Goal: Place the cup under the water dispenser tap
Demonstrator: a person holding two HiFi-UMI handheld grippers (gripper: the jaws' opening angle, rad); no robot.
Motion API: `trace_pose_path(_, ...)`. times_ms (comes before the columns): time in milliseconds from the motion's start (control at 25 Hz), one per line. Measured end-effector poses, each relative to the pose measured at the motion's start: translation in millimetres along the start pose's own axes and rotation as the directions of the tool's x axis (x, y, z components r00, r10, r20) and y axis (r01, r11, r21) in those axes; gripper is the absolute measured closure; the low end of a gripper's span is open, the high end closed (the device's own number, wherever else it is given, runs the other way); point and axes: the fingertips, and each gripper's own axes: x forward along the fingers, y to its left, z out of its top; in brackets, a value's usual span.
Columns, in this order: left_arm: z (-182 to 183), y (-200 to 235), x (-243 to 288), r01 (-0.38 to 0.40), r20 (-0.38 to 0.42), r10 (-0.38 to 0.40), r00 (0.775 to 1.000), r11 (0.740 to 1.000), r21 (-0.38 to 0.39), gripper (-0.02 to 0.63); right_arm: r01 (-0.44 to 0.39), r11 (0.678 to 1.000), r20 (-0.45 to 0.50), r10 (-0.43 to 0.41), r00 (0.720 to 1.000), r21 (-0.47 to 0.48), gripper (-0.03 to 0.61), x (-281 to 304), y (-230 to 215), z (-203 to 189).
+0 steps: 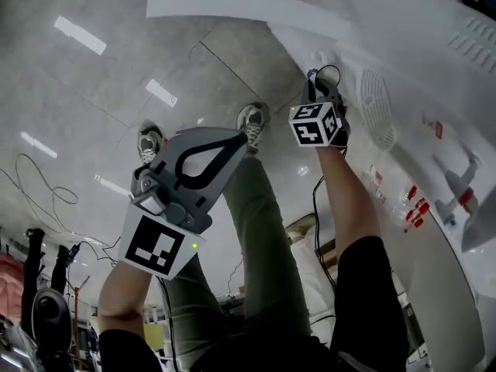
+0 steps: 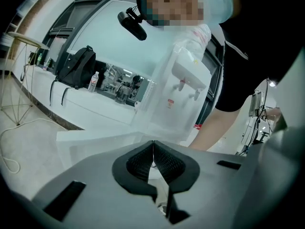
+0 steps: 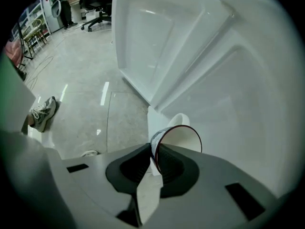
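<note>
Near the dispenser (image 1: 434, 84), the right gripper (image 3: 153, 149) clamps the cup (image 3: 183, 136).

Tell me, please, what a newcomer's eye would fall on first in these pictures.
The white paper cup with a dark red rim, pinched at its wall by the right gripper, stands out first. The left gripper, jaws shut on nothing, faces the white water dispenser with two taps.

No readable text, red-and-white sticker (image 2: 170, 102) on water dispenser (image 2: 187, 78) too small to read
</note>
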Motion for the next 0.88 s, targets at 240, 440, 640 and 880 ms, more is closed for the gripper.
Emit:
trace_pose_path(240,37,-26,-31,0.052,-0.017,-0.051,0.999,0.998,0.038,0.594,-0.036,0.998,0.054,0.033,0.998,0.049,0.509,-74,24,15)
trace_pose_path(440,70,-49,-53,0.08,-0.032,-0.078,0.996,0.995,0.062,0.594,-0.074,0.997,0.095,0.07,0.993,0.039,0.509,-137,45,19)
trace_pose_path(640,107,-68,-79,0.093,-0.025,-0.091,0.996,0.991,0.095,0.594,-0.101,0.995,0.131,0.102,0.986,-0.015,0.509,-208,65,18)
trace_pose_path(880,146,-86,-102,0.095,-0.002,-0.096,0.995,0.986,0.137,0.594,-0.095,0.995,0.172,0.097,0.98,-0.017,0.509,-285,63,17)
